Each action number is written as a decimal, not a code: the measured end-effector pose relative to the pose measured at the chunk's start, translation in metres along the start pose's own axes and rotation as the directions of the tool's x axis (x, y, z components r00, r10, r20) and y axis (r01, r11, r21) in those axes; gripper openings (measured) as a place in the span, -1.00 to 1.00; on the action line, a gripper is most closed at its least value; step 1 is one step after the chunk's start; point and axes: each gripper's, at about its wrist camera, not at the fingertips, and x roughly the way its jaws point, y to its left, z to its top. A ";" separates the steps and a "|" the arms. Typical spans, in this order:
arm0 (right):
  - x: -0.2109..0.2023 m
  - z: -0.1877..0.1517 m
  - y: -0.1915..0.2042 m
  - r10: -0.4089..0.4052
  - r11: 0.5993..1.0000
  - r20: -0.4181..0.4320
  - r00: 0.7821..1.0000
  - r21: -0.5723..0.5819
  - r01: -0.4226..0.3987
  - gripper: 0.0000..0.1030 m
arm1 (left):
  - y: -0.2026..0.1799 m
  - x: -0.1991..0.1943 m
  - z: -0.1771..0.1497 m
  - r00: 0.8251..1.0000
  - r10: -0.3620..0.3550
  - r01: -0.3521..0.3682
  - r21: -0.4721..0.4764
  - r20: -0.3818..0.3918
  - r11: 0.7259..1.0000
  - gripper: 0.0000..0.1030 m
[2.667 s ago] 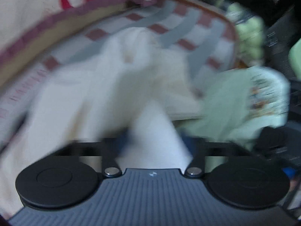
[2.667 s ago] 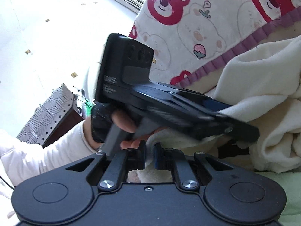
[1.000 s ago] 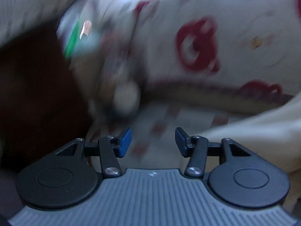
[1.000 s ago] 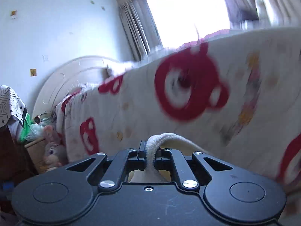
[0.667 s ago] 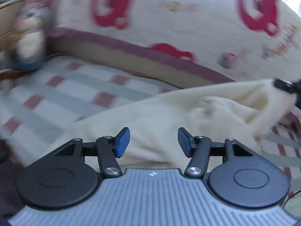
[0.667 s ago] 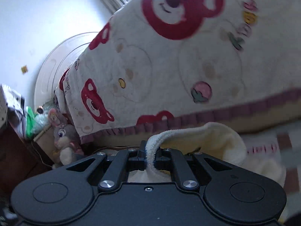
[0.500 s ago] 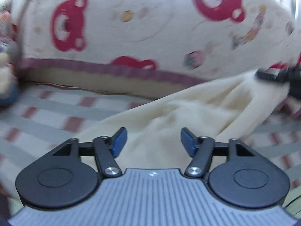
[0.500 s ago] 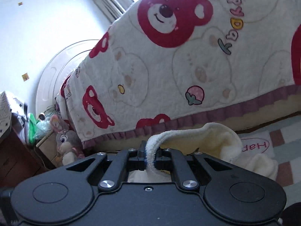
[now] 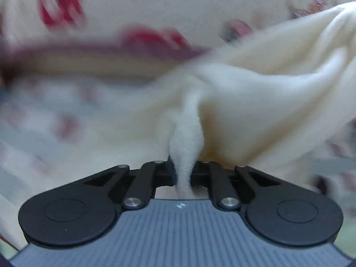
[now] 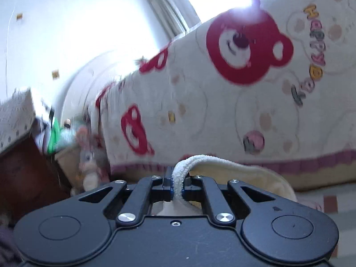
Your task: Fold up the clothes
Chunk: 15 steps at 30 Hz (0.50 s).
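Your left gripper (image 9: 183, 173) has closed since half a second ago: its jaws, then spread wide above the cloth, are now clenched on a rolled edge of the cream fleece garment (image 9: 255, 102), which bunches up and away to the right. Your right gripper (image 10: 176, 187) remains clamped on another edge of the same garment (image 10: 233, 171), as in every earlier frame. With two points now held, you can likely lift and spread the piece to start a fold. The garment lies on the checked red-and-grey bed sheet (image 10: 329, 200), near the bear-print white quilt (image 10: 222, 102) heaped at the far side. Both views are motion-blurred, so which edges you hold cannot be told. Earlier, the left view pointed further left.
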 end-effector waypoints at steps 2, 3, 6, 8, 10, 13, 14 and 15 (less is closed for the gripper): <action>0.022 0.009 -0.009 -0.039 0.999 -0.011 0.999 0.010 0.039 -0.76 | 0.021 -0.014 0.013 0.981 0.150 -0.155 0.030 0.123 0.987 -0.83; 0.023 0.006 -0.018 -0.058 0.998 -0.026 0.998 0.011 0.059 -0.70 | 0.039 -0.024 0.020 0.967 0.200 -0.200 -0.014 0.159 0.980 -0.83; 0.020 -0.009 -0.050 -0.115 0.993 -0.075 0.991 0.010 0.116 -0.30 | 0.092 -0.045 0.033 0.924 0.310 -0.291 -0.115 0.223 0.950 -0.81; 0.018 -0.018 -0.071 -0.153 0.988 -0.108 0.982 0.008 0.154 -0.04 | 0.117 -0.048 0.032 0.907 0.354 -0.329 -0.139 0.227 0.934 -0.81; 0.011 -0.032 -0.096 -0.182 0.982 -0.147 0.972 0.029 0.188 -0.04 | 0.130 -0.037 0.024 0.895 0.400 -0.382 -0.125 0.198 0.916 -0.81; 0.000 -0.063 -0.130 -0.224 0.968 -0.240 0.944 0.059 0.245 -0.04 | 0.138 -0.020 0.003 0.910 0.389 -0.372 -0.127 0.148 0.919 -0.81; -0.002 -0.072 -0.140 -0.241 0.962 -0.274 0.931 0.058 0.266 -0.04 | 0.137 -0.014 -0.004 0.913 0.385 -0.371 -0.120 0.137 0.921 -0.81; 0.000 -0.079 -0.142 -0.248 0.963 -0.297 0.922 0.026 0.268 -0.04 | 0.134 -0.012 -0.009 0.910 0.391 -0.379 -0.103 0.136 0.920 -0.81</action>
